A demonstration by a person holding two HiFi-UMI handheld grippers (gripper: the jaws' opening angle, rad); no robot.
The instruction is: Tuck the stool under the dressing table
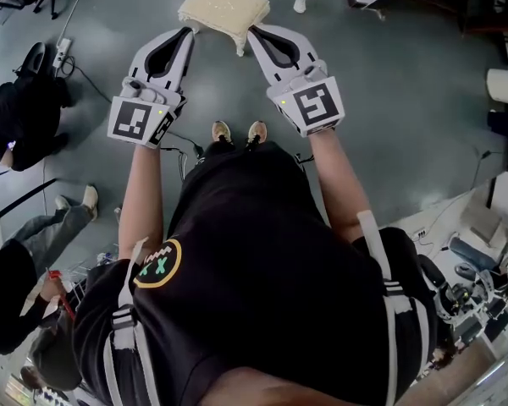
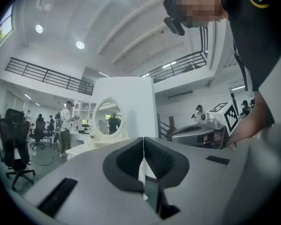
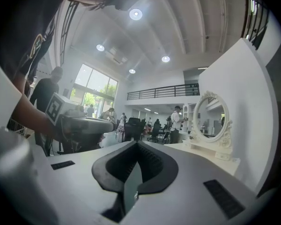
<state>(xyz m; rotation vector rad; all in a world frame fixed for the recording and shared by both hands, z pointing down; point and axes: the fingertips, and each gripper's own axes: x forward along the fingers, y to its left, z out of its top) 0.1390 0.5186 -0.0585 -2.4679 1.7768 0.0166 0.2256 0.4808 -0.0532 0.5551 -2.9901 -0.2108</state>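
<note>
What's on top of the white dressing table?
An oval mirror in a curly white frame stands on the dressing table. The right tongs cover the table's near edge, so anything there is hidden.

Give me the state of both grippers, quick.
Left gripper: closed, nothing between its jaws.
Right gripper: closed, nothing between its jaws.

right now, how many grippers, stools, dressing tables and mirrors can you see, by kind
grey two-jaw grippers: 2 (left gripper, right gripper)
cream cushioned stool: 1
white dressing table: 1
white-framed oval mirror: 1
total: 5
</note>
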